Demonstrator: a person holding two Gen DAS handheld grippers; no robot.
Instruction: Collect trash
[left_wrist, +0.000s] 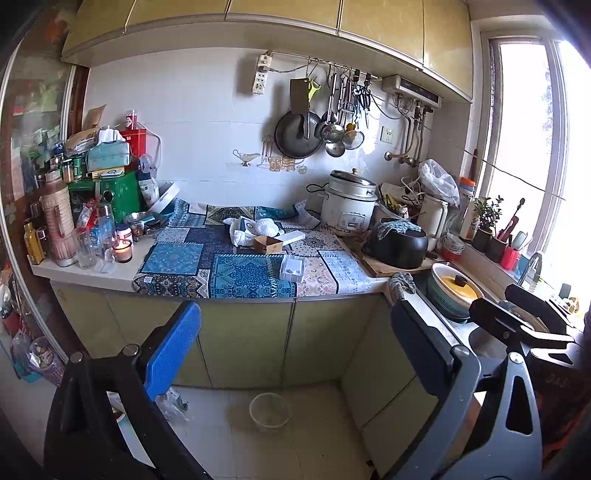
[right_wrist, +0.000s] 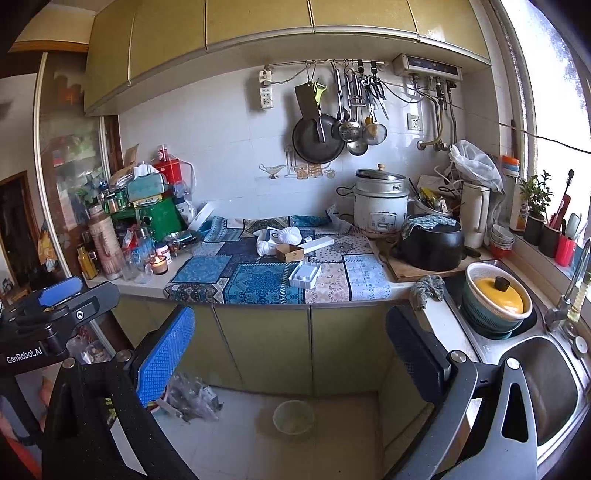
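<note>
Both grippers hang in front of the lower cabinets, short of the counter. Left gripper: jaws spread wide, nothing between them. Right gripper: same, wide apart and empty. Judgement: approach stage, nothing collected yet; the wide opening suits the bulky, loose scraps ahead.

Landmark: the patterned blue cloth covering the counter.

Trash, all on the cloth:
- crumpled white paper wads near the cloth's middle, toward the wall
- small brown cardboard box touching the wads on their near side
- long white flat box just right of the brown box
- white plastic tray close to the cloth's front edge, likely the easiest first grab since nothing stands before it

A round bin sits on the floor below the cloth's front edge, between the grippers' fingers in both views; presumably the drop point.

Surroundings: off the cloth's left end, a lit candle among glass jars and bottles, so a sweep that way risks a knock or a burn. Off the right end, a white rice cooker and a black pot on a board crowd the corner. Crinkled plastic lies on the floor left of the bin; whether it counts as trash I cannot tell.
</note>
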